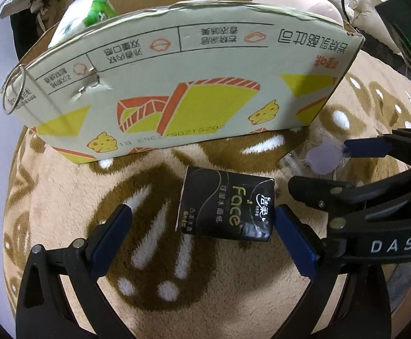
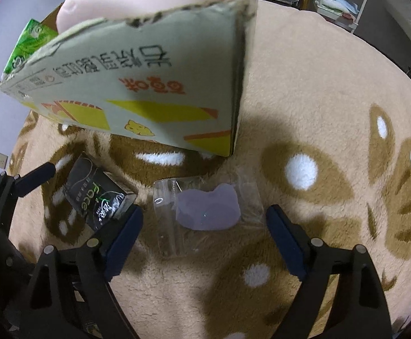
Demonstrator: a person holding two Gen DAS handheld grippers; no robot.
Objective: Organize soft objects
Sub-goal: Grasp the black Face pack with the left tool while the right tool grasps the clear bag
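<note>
On my left wrist view, the left gripper (image 1: 202, 223) sits low over the plush rug (image 1: 64, 197), its blue-padded fingers (image 1: 112, 234) spread wide apart. Between them lies the black tissue pack (image 1: 226, 204), flat on the rug; its right edge looks to be touching or just beside the right pad, while the left pad stands clear of it, so nothing is clamped. At 12 o'clock from the pack stands the cardboard box (image 1: 177, 84), printed side toward me, with a metal ring (image 1: 13, 90) hanging at its left corner. Over the box rim I see a green tissue pack (image 1: 92, 11) at 11 o'clock and a pink cushion (image 1: 298, 0) at 1 o'clock, both inside. At 3 o'clock from the black pack, the right gripper (image 1: 318, 163) reaches in from the right, fingers apart around a clear bag with a lilac pad (image 1: 322, 156).

On my right wrist view, the left gripper's fingers (image 2: 36, 178) frame the black tissue pack (image 2: 98, 195) at 9 o'clock. The right gripper (image 2: 205, 223) is also spread wide, and the clear bag with the lilac pad (image 2: 208, 212) lies flat on the rug (image 2: 332, 99) between its pads, touching neither. The box corner (image 2: 149, 84) stands at 11 o'clock, with the green pack (image 2: 27, 45) and pink cushion (image 2: 137, 0) above its rim.
</note>
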